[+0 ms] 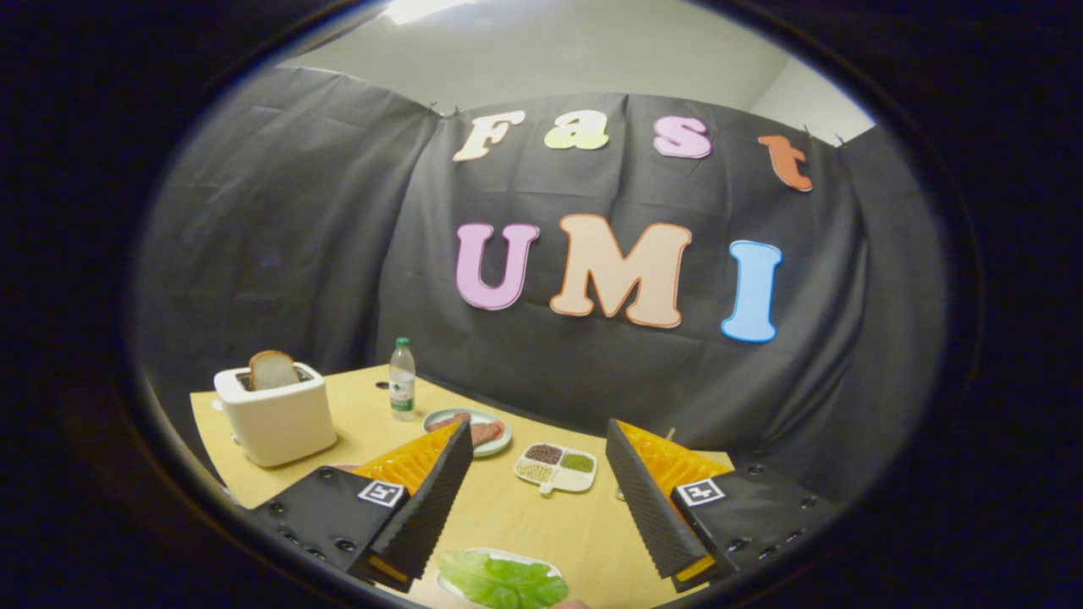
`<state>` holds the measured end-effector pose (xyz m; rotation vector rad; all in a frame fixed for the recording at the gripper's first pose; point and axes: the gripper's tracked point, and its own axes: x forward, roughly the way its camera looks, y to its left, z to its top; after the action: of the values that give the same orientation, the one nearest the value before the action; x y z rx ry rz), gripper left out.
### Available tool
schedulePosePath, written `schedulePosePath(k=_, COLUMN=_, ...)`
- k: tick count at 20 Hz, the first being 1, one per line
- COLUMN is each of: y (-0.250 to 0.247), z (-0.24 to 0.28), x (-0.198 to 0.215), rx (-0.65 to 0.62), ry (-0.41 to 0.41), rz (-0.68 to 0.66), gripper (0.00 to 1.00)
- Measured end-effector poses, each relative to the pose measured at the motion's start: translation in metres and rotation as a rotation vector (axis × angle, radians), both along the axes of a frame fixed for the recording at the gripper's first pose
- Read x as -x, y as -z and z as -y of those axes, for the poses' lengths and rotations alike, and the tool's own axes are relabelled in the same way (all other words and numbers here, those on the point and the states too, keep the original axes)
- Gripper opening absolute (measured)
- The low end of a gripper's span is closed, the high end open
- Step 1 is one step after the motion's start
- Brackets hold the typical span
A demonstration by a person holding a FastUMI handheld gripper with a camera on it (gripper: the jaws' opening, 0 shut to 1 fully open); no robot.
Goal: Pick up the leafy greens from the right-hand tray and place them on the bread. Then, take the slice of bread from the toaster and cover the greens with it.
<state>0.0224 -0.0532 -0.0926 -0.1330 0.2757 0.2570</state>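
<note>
Between wide-spread fingers [539, 495] — leafy greens [503, 579], seemingly untouched, nothing held

One cam, fisheye, riding on the hand-held gripper [538, 495], looking fwd along its two fingers [427, 499], which stand wide apart w/ nothing between. It sits above the worktop [508, 516], tilted slightly down, facing the back wall cloth. Near: greens [501, 580] on a plate just under the fingers. Farther off: toaster [275, 414], bottle [402, 381], plate w/ meat [474, 431], divided dish [556, 468].
</note>
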Motion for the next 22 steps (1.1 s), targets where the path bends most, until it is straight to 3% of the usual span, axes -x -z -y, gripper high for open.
schedulePosePath(k=7, y=0.048, z=-0.005, x=0.007, rx=0.072, ry=-0.169, rz=-0.131, gripper=1.0)
schedulePosePath(k=22, y=0.168, z=-0.017, x=0.037, rx=0.201, ry=-0.451, rz=-0.484, gripper=0.99)
